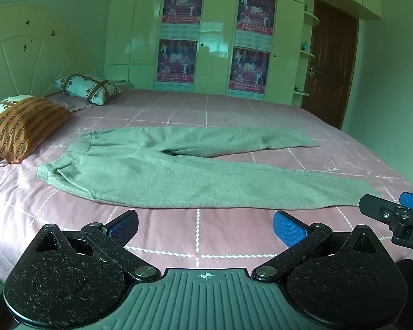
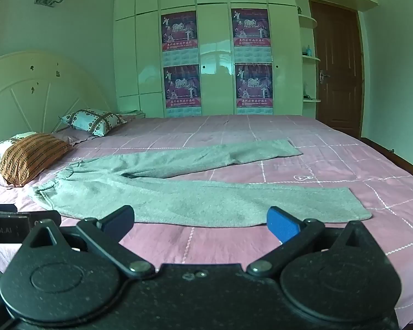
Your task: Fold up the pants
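Left wrist view: left gripper (image 1: 205, 227) hangs over the near edge of the bed (image 1: 234, 110), fingers (image 1: 287, 228) spread wide, nothing between them, only pink checked cover below. Grey pants (image 1: 157, 176) lie flat and unfolded across the middle of the bed, waistband toward the headboard (image 1: 27, 52) end at left, two legs splayed out to the right, near leg running along close to the near edge. Striped orange pillow (image 1: 24, 128) and patterned pillow (image 1: 86, 88) sit by the headboard. Part of the right gripper (image 1: 399, 214) shows at the right edge, near the cuff of the near leg; contact cannot be told.

Right wrist view: right gripper (image 2: 201, 220) also over the near edge, fingers (image 2: 282, 224) wide apart, holding nothing, tips just short of the near leg's hem side. Pants (image 2: 179, 195) same layout, far leg angled toward the far right corner. Wardrobe (image 2: 212, 55) with posters (image 2: 179, 30) and a brown door (image 2: 337, 66) behind the bed.
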Available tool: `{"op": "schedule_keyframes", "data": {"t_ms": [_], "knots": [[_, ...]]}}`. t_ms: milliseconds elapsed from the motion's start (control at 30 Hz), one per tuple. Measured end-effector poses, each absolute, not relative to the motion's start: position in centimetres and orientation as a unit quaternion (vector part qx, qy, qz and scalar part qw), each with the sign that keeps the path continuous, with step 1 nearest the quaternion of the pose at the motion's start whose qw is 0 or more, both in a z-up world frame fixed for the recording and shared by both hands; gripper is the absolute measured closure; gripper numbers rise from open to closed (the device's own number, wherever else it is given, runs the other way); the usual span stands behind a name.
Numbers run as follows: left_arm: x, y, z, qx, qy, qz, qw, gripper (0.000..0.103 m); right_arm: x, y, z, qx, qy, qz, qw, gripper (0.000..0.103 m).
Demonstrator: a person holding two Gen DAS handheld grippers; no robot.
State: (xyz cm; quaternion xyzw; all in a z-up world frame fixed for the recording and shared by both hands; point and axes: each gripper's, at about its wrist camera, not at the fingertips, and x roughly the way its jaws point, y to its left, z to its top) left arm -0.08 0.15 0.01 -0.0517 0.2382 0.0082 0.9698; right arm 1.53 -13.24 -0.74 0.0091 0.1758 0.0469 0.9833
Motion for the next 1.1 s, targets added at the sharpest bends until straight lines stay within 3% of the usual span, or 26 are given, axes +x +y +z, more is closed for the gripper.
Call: {"op": "schedule_keyframes", "data": {"t_ms": [1100], "knots": [[-0.1,-0.12,0.03,-0.042,0.239,0.013,0.97,0.0,1.62,-13.17,-0.83,0.005,0.176,0.046,0.983,0.006]]}}
